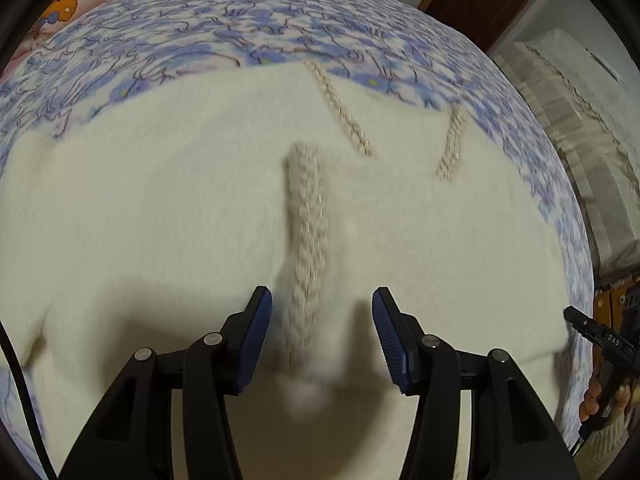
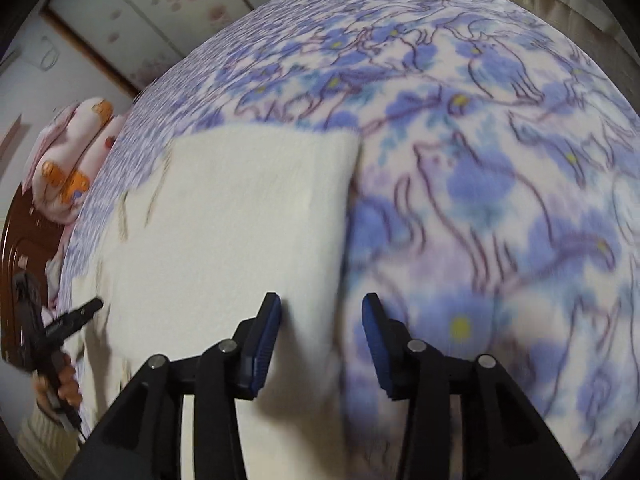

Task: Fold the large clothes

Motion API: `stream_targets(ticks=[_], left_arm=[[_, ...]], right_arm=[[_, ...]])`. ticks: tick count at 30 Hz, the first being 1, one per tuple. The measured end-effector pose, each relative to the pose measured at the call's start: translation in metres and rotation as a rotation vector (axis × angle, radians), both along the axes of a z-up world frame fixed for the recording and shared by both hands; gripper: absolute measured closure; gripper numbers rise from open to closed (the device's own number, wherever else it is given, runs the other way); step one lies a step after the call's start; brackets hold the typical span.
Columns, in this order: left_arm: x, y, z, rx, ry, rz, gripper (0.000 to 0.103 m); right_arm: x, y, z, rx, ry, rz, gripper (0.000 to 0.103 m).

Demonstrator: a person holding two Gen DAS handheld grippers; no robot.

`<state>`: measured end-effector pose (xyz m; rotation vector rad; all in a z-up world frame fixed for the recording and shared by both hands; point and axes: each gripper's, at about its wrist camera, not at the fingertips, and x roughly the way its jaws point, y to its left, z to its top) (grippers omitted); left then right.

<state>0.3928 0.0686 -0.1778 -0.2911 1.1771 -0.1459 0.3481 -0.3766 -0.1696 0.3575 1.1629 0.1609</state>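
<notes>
Cream sweater lies spread on the bed, over the blue-flowered blanket; already partly folded by the look of its straight far edge in the right wrist view.

Left claw: jaws apart, about half open, nothing gripped. A raised braided band of the knit runs up between the pads without touching either.

Right claw: jaws likewise about half open, holding nothing. It hangs over the sweater's side edge — one pad above cream cloth, the other above blanket.

Risks from here, as judgement:
- Right claw straddles the boundary. If it closes as placed it may pinch blanket along with sweater, and the next lift would drag the bedding.
- Left claw closing on the braided band alone would catch one ridge of knit — the sweater could stretch or hang crooked rather than fold flat.
- Thick, fluffy knit: a shallow bite may slip out mid-lift and let the fold collapse.
- Both views are blurred, so exact edge position is uncertain.
</notes>
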Motion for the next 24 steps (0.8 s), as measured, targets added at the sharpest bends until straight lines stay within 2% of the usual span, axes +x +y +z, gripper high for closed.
stream_targets(ticks=[3,4,5,6,7,9,10,13,17,21,24], left_arm=[[-0.011,-0.01,-0.001,0.068,-0.029,-0.019,0.055],[-0.013,-0.012,0.0,0.108,-0.039,-0.01,0.076],[-0.015,-0.013,0.001,0.158,-0.053,0.004,0.085],[-0.015,-0.012,0.0,0.164,-0.055,0.009,0.085],[-0.017,-0.007,-0.003,0.145,-0.044,0.03,0.085],[-0.018,-0.002,-0.009,0.122,-0.028,0.05,0.084],[-0.019,-0.002,-0.008,0.131,-0.032,0.049,0.082],[-0.023,-0.007,0.002,0.171,-0.033,0.037,0.08],[-0.036,-0.006,0.017,0.183,-0.041,0.077,0.077],[-0.05,-0.014,0.029,0.199,-0.064,0.089,0.077],[-0.061,-0.025,0.038,0.208,-0.088,0.07,0.077]], right_arm=[[-0.016,0.014,-0.005,-0.03,-0.011,0.037,0.06],[-0.018,0.02,-0.006,-0.047,-0.019,0.048,0.065],[-0.019,0.025,-0.004,-0.1,-0.031,0.045,0.074],[-0.02,0.027,-0.002,-0.14,-0.047,0.036,0.081],[-0.02,0.025,-0.005,-0.14,-0.046,0.022,0.081],[-0.02,0.017,-0.021,-0.1,0.009,-0.017,0.081],[-0.021,0.017,-0.02,-0.107,0.004,-0.026,0.075],[-0.027,0.028,-0.003,-0.222,-0.016,-0.022,0.065],[-0.043,0.046,0.018,-0.382,-0.073,-0.029,0.065],[-0.054,0.063,0.035,-0.406,-0.143,-0.018,0.065],[-0.057,0.08,0.043,-0.367,-0.176,0.014,0.065]])
